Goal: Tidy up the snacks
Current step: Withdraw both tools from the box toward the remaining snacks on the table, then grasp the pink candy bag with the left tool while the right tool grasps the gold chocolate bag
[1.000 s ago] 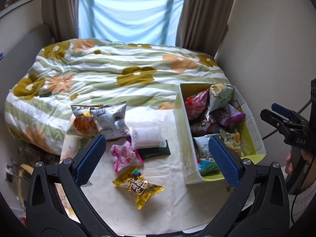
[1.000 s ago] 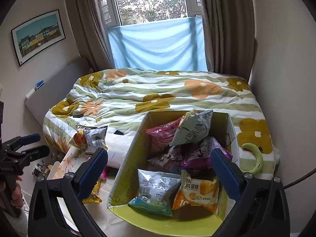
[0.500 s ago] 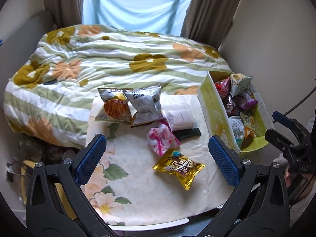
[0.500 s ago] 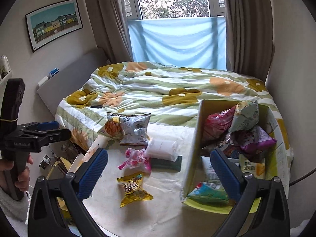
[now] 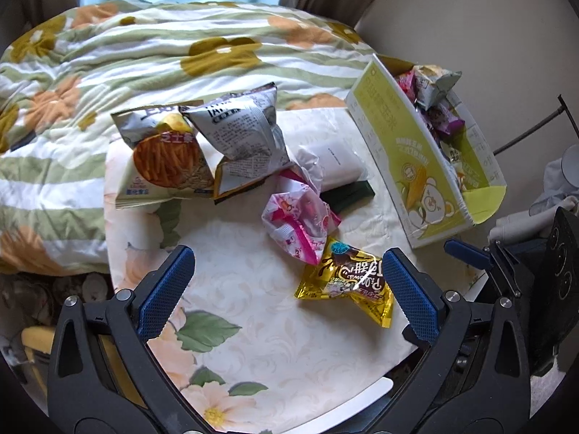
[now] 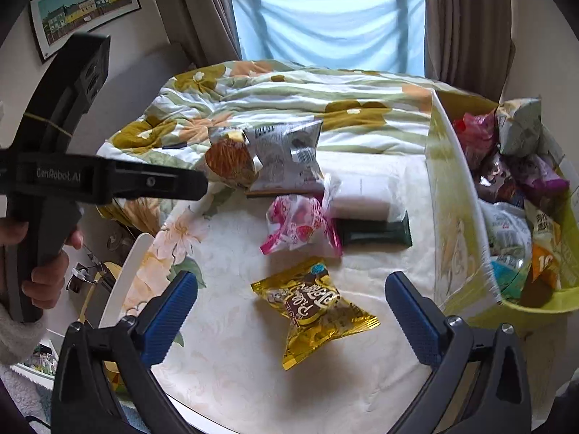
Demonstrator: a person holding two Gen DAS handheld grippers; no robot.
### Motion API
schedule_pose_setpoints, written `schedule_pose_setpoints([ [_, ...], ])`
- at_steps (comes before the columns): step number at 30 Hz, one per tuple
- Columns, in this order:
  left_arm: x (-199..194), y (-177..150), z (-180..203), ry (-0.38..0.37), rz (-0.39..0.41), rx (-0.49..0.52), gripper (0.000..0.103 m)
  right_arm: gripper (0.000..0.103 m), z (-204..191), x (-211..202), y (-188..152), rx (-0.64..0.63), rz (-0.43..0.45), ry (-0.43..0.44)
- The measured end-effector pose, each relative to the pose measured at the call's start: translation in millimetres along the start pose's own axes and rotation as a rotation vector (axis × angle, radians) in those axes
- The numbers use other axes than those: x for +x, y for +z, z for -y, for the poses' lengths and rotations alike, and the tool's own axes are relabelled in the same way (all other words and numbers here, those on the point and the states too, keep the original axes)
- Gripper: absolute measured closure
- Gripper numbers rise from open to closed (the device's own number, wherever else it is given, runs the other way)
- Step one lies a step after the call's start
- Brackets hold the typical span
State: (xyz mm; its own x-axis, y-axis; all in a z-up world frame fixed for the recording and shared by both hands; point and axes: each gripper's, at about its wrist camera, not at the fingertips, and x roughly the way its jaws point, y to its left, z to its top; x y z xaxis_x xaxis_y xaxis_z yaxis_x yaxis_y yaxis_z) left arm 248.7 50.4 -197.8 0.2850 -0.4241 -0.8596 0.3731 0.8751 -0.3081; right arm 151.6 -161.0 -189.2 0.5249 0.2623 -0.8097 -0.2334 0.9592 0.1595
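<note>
Both hand-held grippers, left point(image 5: 286, 289) and right point(image 6: 291, 313), are wide open and empty above the yellow snack point(image 6: 313, 311), ready to move it into the box point(image 6: 459, 224).

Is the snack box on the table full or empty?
Nearly full. The box is open-topped, and snack bags pile above its rim; the left view shows the same heap.

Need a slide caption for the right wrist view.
Open right gripper hovers over yellow snack pack beside the filled snack box.
</note>
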Motion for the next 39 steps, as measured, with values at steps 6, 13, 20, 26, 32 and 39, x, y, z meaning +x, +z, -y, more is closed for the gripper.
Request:
schedule_pose_setpoints([
  [6,55.1,15.4,-3.1,-0.027,-0.048,0.046,0.001,0.0,0.9,40.1,-13.7,-0.072,-0.087,-0.064],
  [13,103.2,27.8,-6.2,-0.02,-0.094,0.015,0.001,0.0,12.1,72.4,-15.4,-0.147,-0.19,-0.045],
  [20,135.0,30.3,-6.0,-0.011,-0.129,-0.053,0.001,0.01,24.9,90.8,-16.3,-0.151,-0.247,0.009],
  [26,140.8,27.6,-13.1,-0.006,-0.121,-0.11,0.013,0.015,35.7,97.5,-18.5,-0.133,-0.268,0.047],
  [32,142.4,28.2,-3.8,-0.005,-0.118,-0.093,0.036,0.02,44.3,101.3,-17.3,-0.153,-0.279,0.08],
  [39,136.2,20.0,-5.7,0.021,-0.11,-0.087,0.048,0.029,44.0,110.5,-16.5,-0.179,-0.292,0.099],
])
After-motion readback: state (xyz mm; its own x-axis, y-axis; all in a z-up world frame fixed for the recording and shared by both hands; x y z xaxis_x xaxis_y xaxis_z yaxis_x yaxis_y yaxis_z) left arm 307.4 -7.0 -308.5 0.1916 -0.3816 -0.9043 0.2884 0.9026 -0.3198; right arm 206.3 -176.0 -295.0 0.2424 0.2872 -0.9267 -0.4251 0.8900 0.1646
